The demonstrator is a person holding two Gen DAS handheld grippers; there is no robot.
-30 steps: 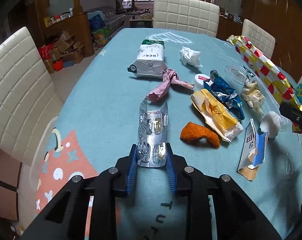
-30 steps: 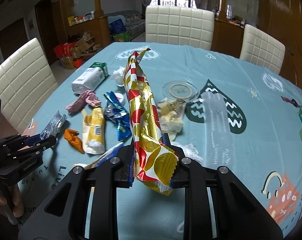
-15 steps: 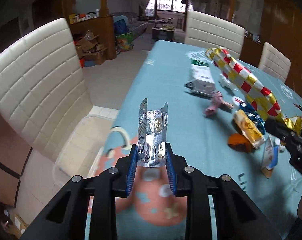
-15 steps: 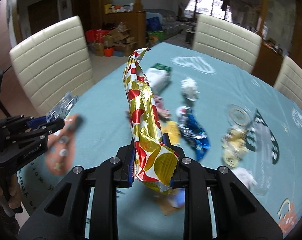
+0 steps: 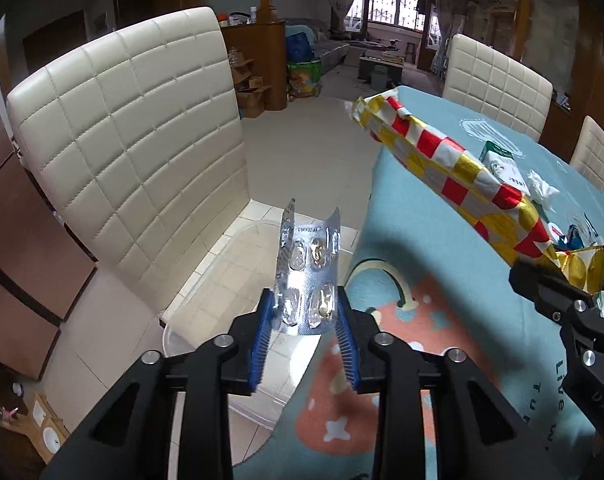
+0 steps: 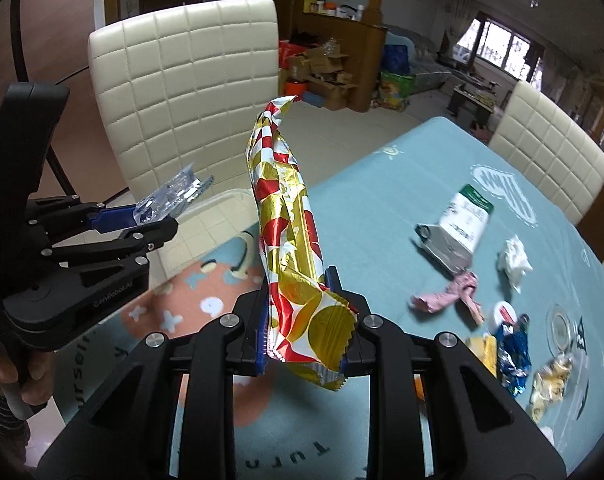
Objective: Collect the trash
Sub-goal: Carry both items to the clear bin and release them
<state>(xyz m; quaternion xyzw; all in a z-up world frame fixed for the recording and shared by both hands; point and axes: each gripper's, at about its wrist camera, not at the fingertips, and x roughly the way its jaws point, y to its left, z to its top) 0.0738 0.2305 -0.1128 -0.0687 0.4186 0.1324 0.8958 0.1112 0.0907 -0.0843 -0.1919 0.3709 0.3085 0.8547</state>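
Note:
My left gripper (image 5: pixel 304 312) is shut on a silver blister pack (image 5: pixel 307 272) and holds it upright over a clear plastic bin (image 5: pixel 206 280) on the floor beside the table edge. It also shows in the right wrist view (image 6: pixel 158 220) with the blister pack (image 6: pixel 170 196). My right gripper (image 6: pixel 303 312) is shut on a long red, white and gold foil wrapper (image 6: pixel 286 216), held above the table's left corner. The wrapper also shows in the left wrist view (image 5: pixel 457 180).
A blue-green tablecloth covers the table (image 6: pixel 381 208). Loose trash lies on it: a white and green pouch (image 6: pixel 457 224), a tissue (image 6: pixel 513 260), a pink wrapper (image 6: pixel 449 292), a blue wrapper (image 6: pixel 511 356). A cream chair (image 5: pixel 134 152) stands beside the bin.
Both grippers have swung left off the table's trash pile toward the table edge, each carrying its piece. The blister pack now hangs over the clear bin on the floor.

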